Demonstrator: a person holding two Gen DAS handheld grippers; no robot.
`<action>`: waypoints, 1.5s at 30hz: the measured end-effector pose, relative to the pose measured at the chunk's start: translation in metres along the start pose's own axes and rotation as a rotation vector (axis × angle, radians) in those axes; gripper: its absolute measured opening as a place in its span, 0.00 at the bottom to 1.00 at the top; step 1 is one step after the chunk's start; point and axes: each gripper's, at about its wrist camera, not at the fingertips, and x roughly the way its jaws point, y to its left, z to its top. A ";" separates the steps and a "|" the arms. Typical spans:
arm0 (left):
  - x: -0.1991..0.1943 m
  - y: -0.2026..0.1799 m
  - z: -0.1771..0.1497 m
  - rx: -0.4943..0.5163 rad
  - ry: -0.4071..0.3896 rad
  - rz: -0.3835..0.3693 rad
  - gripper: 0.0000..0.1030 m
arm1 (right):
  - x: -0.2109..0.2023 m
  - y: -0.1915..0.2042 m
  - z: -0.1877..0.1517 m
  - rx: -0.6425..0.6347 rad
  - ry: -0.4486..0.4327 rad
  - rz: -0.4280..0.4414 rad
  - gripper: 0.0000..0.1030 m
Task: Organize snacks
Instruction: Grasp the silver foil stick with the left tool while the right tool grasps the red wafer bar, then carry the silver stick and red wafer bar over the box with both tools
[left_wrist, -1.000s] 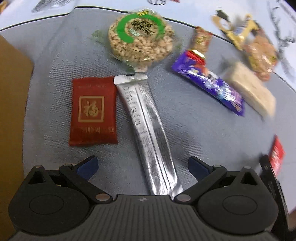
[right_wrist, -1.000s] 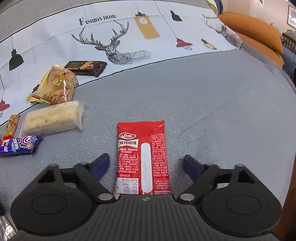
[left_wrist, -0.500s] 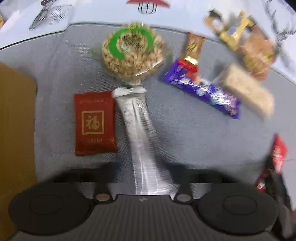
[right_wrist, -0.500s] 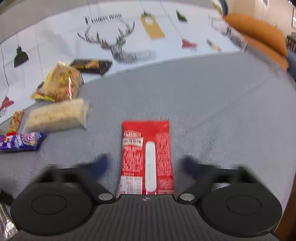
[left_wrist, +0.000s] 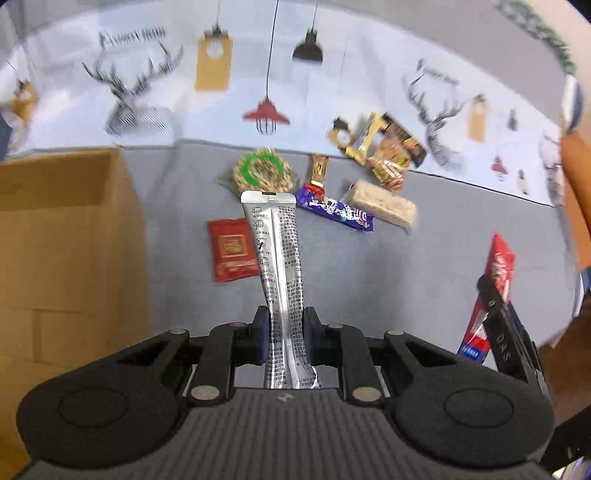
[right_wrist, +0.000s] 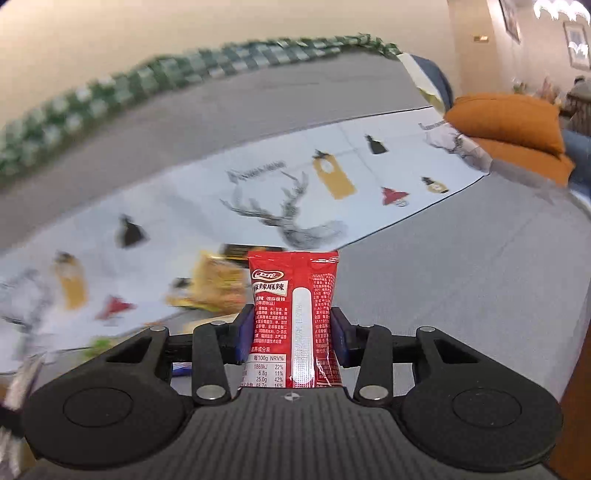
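Left wrist: silver packet (left_wrist: 280, 266) between fingers (left_wrist: 258, 332).

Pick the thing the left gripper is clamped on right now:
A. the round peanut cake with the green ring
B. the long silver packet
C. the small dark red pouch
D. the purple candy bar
B: in the left wrist view the left gripper has its pads pressed against both sides of the long silver packet, which stands up off the grey cloth.
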 end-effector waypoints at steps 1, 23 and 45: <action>-0.016 0.006 -0.009 0.010 -0.020 0.007 0.20 | -0.017 0.003 0.000 0.002 0.004 0.034 0.42; -0.198 0.172 -0.245 0.002 -0.218 0.255 0.20 | -0.296 0.143 -0.064 -0.436 0.143 0.590 0.42; -0.216 0.182 -0.266 -0.027 -0.284 0.208 0.20 | -0.335 0.171 -0.073 -0.559 0.109 0.623 0.42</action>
